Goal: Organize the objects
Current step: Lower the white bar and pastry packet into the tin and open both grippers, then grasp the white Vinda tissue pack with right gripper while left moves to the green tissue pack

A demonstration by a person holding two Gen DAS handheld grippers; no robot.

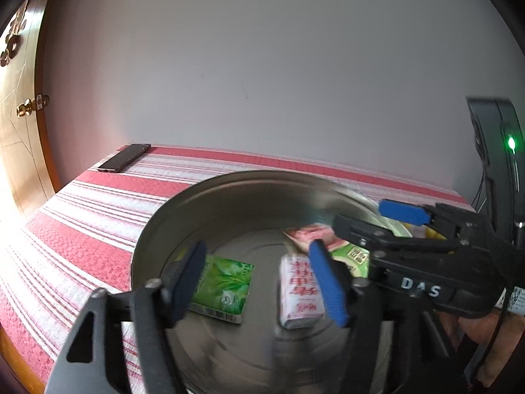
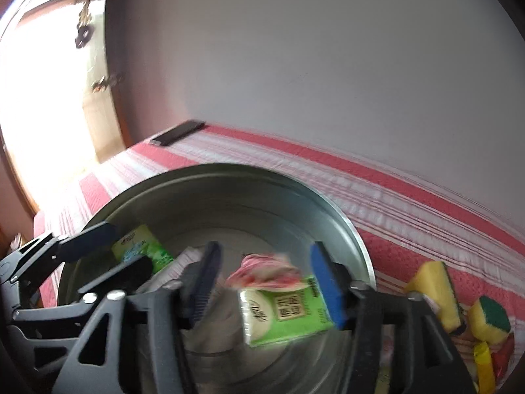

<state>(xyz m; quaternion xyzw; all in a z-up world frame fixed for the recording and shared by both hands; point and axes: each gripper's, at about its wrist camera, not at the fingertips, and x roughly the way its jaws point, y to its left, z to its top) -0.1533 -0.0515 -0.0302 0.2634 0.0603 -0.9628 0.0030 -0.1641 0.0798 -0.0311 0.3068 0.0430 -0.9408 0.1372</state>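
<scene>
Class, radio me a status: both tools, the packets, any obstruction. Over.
Left tool open, right tool open, nothing gripped. Packets lie in metal basin. Sponges outside on cloth. No obstruction seen.

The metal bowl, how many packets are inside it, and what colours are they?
Inside the metal bowl:
Green packets: 2, the leafy green packet and the green packet with a label
White packet with red writing: 1
Pink crumpled packet: 1
Total: 4
</scene>
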